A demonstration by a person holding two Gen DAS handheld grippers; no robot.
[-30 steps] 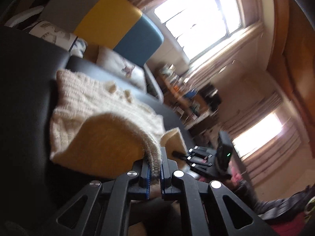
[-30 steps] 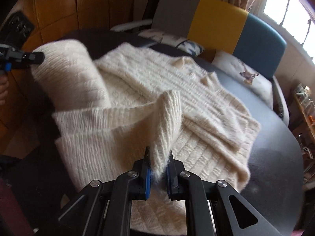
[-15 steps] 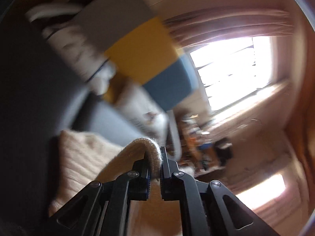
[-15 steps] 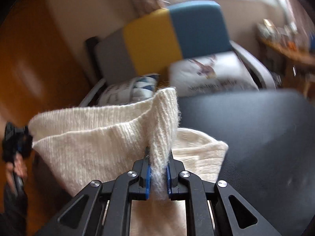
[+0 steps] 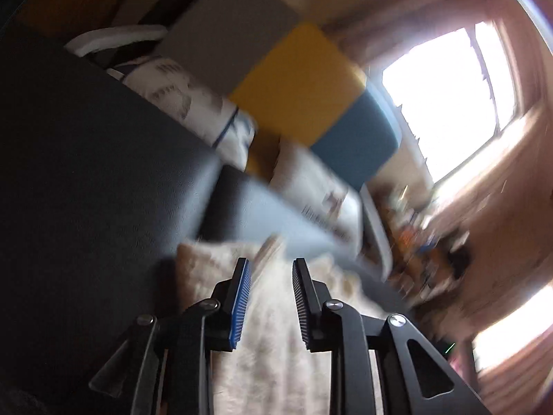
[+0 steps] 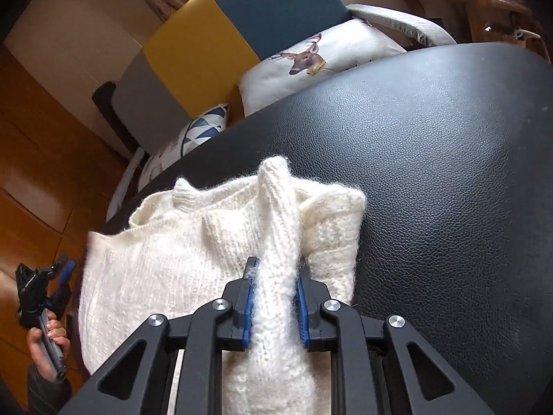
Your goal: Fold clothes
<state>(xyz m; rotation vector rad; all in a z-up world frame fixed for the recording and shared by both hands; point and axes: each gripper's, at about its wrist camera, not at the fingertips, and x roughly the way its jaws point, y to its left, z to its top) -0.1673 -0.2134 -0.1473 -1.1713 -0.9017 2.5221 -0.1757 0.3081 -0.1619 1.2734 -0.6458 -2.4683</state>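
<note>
We have the cream sweater (image 6: 193, 259) doubled over on the black table (image 6: 432, 173), our left gripper (image 5: 271, 299) just opened off it, our right gripper (image 6: 274, 297) loosening around a ridge, so only tidying seems left

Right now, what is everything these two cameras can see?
sweater: one, cream knit, folded on the black surface, a ridge of it between the right gripper's fingers
black leather-look surface: one, under the sweater
chair back: one, grey, yellow and blue panels, behind the surface
deer cushion: one, white, on the chair
triangle cushion: one, white and blue, beside it
window: one, bright, behind
person's hand: one, holding the left gripper
left gripper: one, black, has just been opening, off the sweater
right gripper: one, black, loosening on the ridge
</note>
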